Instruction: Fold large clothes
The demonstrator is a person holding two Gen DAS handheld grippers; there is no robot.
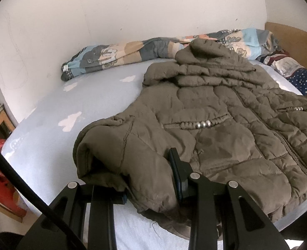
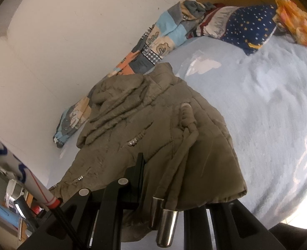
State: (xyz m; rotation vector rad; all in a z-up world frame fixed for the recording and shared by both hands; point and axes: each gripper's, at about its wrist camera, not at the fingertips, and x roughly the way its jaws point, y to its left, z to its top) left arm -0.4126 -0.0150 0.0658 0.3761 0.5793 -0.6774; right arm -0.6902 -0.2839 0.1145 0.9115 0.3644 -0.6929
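Where it drapes both tongs, quilted olive jacket [image 1: 216, 125], rumpled, silver-beaded.

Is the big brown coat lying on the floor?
No, the brown coat is spread out on the light blue bed sheet, with the patchwork blanket bunched behind it by the wall.

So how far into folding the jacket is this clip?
Early. Done: the brown puffer jacket is laid out on the light-blue bed sheet. In hand: left tongs grip one bottom corner, right tongs the other. Left: every fold; hood and body remain spread.
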